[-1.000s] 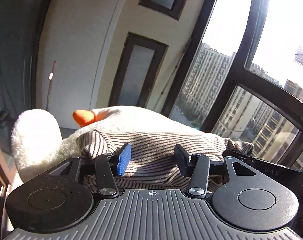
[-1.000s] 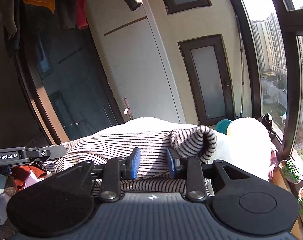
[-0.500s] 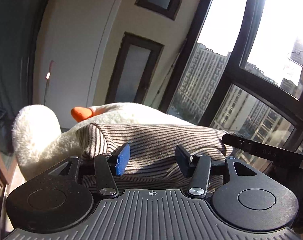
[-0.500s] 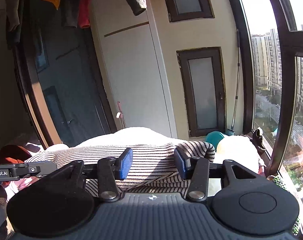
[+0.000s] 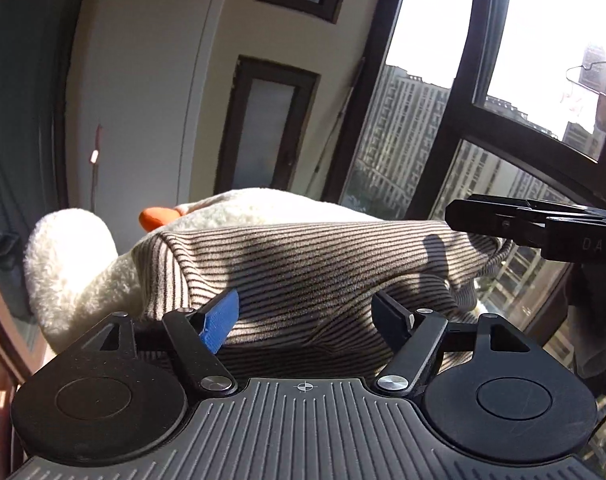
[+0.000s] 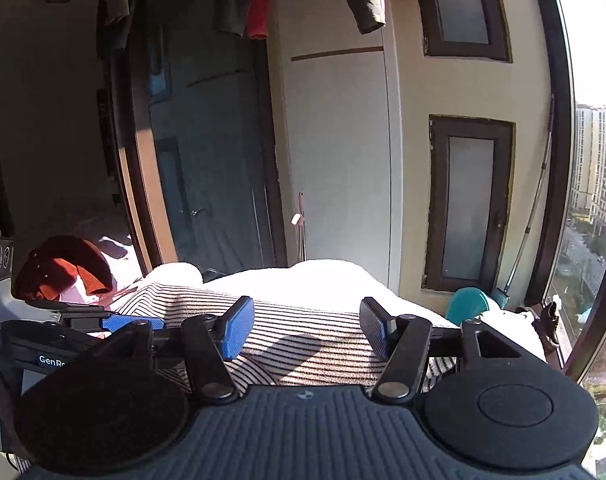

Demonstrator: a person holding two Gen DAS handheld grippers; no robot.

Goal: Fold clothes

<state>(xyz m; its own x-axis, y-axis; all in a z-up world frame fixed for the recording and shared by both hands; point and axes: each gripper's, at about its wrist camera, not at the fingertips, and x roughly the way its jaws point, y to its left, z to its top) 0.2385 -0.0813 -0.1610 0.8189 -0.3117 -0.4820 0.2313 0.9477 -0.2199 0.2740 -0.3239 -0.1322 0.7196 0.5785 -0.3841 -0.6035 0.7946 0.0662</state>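
The biggest thing before me is the white fluffy cover [image 5: 71,264], which fills the middle and the lower left of the left wrist view and shows as a bright band across the middle of the right wrist view; I cannot tell what it lies over. On top of it lies the striped sweater [image 5: 303,264], spread across the centre of both views as a flat, already doubled bundle, with one folded edge at the left in the left view. At the upper left of the right view several garments hang from above, and a dark red garment [image 6: 63,268] lies at the left edge, apart from the sweater. My left tongs [image 5: 307,316] stand wide apart just above the striped cloth and grip nothing; their jaws have just been opening, and the cloth only passes under them. My right tongs [image 6: 307,332] are the same: jaws have just been opening, wide now, sweater below and between them but not pinched. I judge that a fold was just laid down and released. The next move, I think, calls for new grip points on the sweater edge, or for pressing it flat.
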